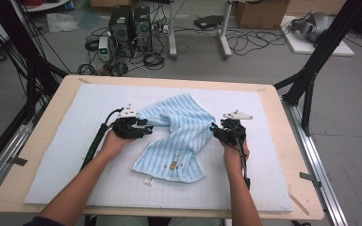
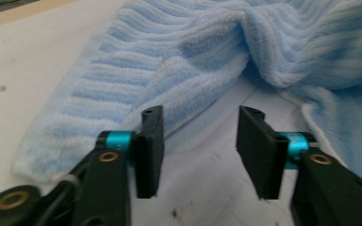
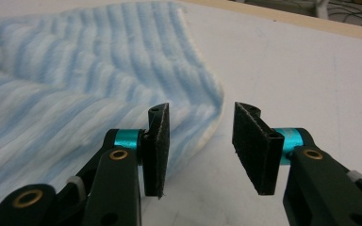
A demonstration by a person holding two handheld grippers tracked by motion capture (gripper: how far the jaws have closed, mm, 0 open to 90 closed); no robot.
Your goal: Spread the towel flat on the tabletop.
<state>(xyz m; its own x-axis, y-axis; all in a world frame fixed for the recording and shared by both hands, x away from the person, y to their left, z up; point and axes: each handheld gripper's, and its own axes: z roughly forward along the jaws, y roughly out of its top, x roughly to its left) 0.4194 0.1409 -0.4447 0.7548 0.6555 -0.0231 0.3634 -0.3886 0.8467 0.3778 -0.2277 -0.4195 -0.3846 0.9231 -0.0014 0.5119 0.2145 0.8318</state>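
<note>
1. We see the light-blue towel (image 1: 176,136) rumpled on the white mat (image 1: 75,160), between the left gripper (image 1: 147,128) and the right gripper (image 1: 215,129); nothing blocks either one.
2. Left gripper (image 2: 200,146): jaws part open, nothing between the pads; a raised towel (image 2: 207,61) fold sits just ahead, its edge beside the left-hand pad.
3. Right gripper (image 3: 198,141): jaws part open, empty; towel (image 3: 89,89) corner just ahead, on its left-hand side.
4. The high view adds the rabbit motif (image 1: 174,164), a label (image 1: 148,181), and computers (image 1: 131,28) and cables on the floor beyond the wooden table (image 1: 283,141).

Bare mat (image 1: 75,141) flanking rumpled towel (image 1: 179,136)
</note>
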